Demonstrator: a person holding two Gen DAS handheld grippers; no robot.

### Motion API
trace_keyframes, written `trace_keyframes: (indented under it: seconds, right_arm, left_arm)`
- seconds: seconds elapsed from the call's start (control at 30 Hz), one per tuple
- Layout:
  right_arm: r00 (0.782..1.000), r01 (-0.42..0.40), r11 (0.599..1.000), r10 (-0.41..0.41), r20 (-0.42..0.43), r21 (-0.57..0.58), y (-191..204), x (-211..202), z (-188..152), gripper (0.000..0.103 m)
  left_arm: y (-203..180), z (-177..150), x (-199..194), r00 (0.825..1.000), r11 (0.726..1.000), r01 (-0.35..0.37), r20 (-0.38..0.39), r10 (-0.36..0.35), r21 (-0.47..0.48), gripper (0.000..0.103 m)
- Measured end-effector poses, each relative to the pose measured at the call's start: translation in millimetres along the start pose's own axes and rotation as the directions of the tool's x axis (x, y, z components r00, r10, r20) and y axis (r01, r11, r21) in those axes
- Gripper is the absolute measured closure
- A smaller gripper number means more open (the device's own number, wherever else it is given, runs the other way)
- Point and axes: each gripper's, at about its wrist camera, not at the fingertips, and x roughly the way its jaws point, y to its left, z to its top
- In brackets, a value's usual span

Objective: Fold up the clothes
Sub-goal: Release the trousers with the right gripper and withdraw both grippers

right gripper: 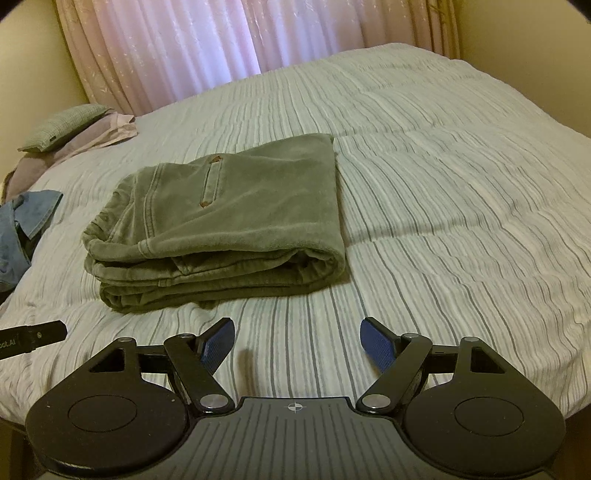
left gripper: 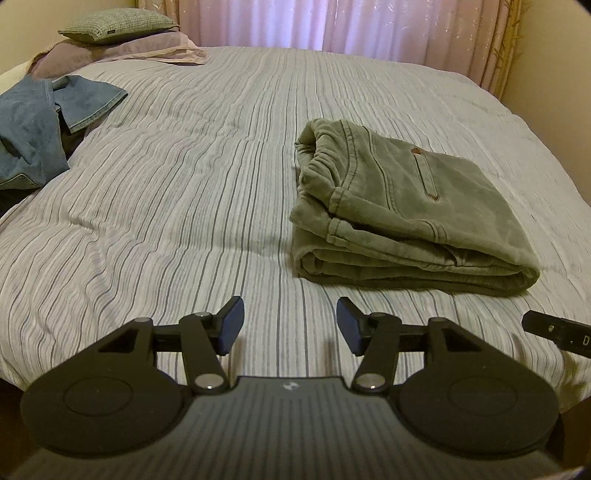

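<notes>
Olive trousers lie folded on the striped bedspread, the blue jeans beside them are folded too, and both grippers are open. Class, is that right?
Not quite. The blue jeans lie crumpled and unfolded, as the left wrist view shows. The olive trousers are folded on the striped bedspread, and the left gripper and right gripper are open.

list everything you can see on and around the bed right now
folded olive-green velvety trousers: 1, olive green, middle of the bed, nearest the grippers
crumpled blue denim garment: 1, blue, unfolded, left edge of the bed
green checked pillow: 1, green, far left, on top of the mauve one
mauve pillow: 1, mauve, under the green pillow
grey-striped white bedspread: 1, white with grey stripes, covering the bed
pink curtains: pale pink, behind the bed
left gripper: 1, black, open, empty
right gripper: 1, black with blue pads, open, empty
</notes>
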Motion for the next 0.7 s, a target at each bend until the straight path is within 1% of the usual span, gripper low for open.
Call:
trace_keyframes:
  seconds: [0.5, 0.7]
  right_arm:
    - [1.000, 0.012, 1.000, -0.012, -0.019, 0.004, -0.1, 10.7, 0.4, 0.025]
    - [1.000, 0.023, 1.000, -0.023, -0.016, 0.006, -3.1, 12.3, 2.0, 0.025]
  left_arm:
    - [-5.4, -0.3, 12.9, 1.000, 1.000, 0.015, -0.025, -0.014, 0.012, 0.051]
    - [-0.3, -1.8, 14.0, 0.999, 0.999, 0.039, -0.012, -0.039, -0.004, 0.051]
